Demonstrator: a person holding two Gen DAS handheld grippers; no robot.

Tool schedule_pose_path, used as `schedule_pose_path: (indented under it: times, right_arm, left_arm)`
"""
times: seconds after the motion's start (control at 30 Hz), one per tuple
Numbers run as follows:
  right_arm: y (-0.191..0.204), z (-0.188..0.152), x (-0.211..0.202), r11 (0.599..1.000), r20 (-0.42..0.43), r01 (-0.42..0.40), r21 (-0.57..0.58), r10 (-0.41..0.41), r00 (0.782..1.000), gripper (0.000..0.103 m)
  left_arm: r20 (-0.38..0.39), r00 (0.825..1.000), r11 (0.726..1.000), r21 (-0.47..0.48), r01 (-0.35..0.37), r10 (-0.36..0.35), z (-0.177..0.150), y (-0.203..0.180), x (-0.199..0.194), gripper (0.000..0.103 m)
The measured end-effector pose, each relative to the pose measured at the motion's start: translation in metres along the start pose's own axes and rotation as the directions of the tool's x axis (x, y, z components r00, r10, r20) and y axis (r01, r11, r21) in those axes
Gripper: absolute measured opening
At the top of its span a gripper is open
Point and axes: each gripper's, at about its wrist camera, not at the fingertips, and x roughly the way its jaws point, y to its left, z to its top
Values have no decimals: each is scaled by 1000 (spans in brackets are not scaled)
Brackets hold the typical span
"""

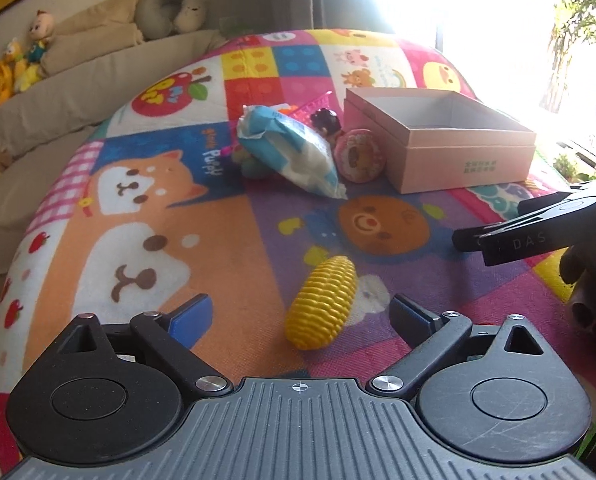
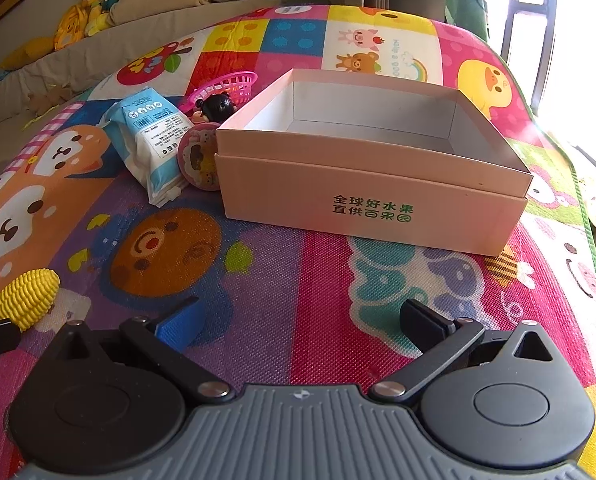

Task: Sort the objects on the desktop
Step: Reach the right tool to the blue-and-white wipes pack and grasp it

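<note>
A yellow toy corn point(image 1: 322, 302) lies on the colourful play mat, between the fingertips of my open left gripper point(image 1: 300, 316); it also shows at the left edge of the right wrist view point(image 2: 25, 298). An open pink box point(image 2: 372, 160) stands ahead, empty inside; it also shows in the left wrist view point(image 1: 438, 140). Left of the box lie a blue-white wipes pack point(image 2: 149, 140), a round pink tin point(image 2: 199, 158), a small black-haired doll point(image 2: 215, 106) and a pink basket point(image 2: 227, 86). My right gripper point(image 2: 302, 320) is open and empty above the mat, in front of the box.
A beige sofa point(image 2: 137, 40) with plush toys point(image 2: 93, 8) runs along the far left. The mat's green edge point(image 2: 586, 220) falls away at the right. A bright window point(image 1: 478, 8) glares behind the box.
</note>
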Motion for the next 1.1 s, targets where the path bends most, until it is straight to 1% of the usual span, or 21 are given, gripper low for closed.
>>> schedule_pose_path:
  times: [0.03,0.1,0.13,0.17,0.23,0.27,0.3,0.37,0.43,0.5,0.53,0.57,0.6,0.67,0.7,0.73,0.77,0.87,1.0,1.03,1.1]
  right_arm:
    - [0,0,-1,1000,-2,-6,-6,6,1000,103]
    - [2,2,-2,998,-14,-42,-45,42,999,103]
    - [4,4,-4,995,-15,-64,-75,63,998,103]
    - [8,6,-9,992,8,-71,-108,72,997,103]
    - [15,14,-23,981,93,-52,-187,70,993,103]
    - [15,22,-28,978,137,-36,-206,65,988,103]
    - [12,34,-33,980,181,-15,-197,51,982,103]
    - [-2,62,-31,992,220,30,-125,-2,975,103]
    - [-25,95,-16,995,215,93,-21,-86,973,103]
    - [-49,118,8,988,172,143,65,-153,973,103]
    - [-65,127,24,976,137,186,117,-201,970,103]
    - [-77,133,37,966,109,211,151,-228,967,103]
    - [-91,136,52,959,68,218,180,-233,970,103]
    - [-110,138,75,958,-1,181,223,-185,983,103]
    - [-115,138,84,961,-26,135,243,-133,991,103]
    - [-115,139,87,965,-30,101,244,-97,995,103]
    - [-111,139,86,972,-7,60,228,-60,998,103]
    - [-86,144,90,986,0,31,163,-32,999,103]
    - [-41,142,95,998,-5,-60,1,60,998,103]
    - [-32,142,95,997,-1,-64,-31,64,998,103]
    - [-11,143,84,994,62,-25,-104,31,998,103]
  left_arm:
    - [5,1000,1000,3,-3,3,0,-1,1,90]
    - [17,1000,1000,-2,-21,21,0,1,2,91]
    - [23,999,999,-11,-36,37,-1,4,2,94]
    - [27,998,998,-23,-57,58,-1,9,3,95]
    - [33,995,994,-61,-93,95,0,20,6,96]
    - [33,994,992,-86,-96,99,1,26,7,96]
    - [34,995,990,-110,-92,96,2,32,9,96]
    - [41,996,987,-146,-73,80,4,40,11,98]
    - [60,996,984,-167,-53,64,8,45,13,99]
    - [77,996,984,-177,-36,50,10,46,16,100]
    - [81,996,983,-180,-28,43,10,46,17,100]
    - [82,996,983,-180,-18,33,10,46,18,100]
    - [79,997,984,-179,-8,23,9,46,20,100]
    - [70,998,985,-171,4,8,8,48,22,101]
    - [67,998,986,-168,10,1,7,48,24,101]
    - [65,998,986,-167,15,-5,7,49,25,101]
    - [61,998,985,-170,20,-10,6,50,26,102]
    - [55,998,982,-187,34,-24,7,53,29,102]
    - [38,999,981,-191,32,-25,4,57,28,103]
    - [35,999,982,-188,31,-24,4,58,26,103]
    - [30,999,983,-181,29,-24,1,61,22,103]
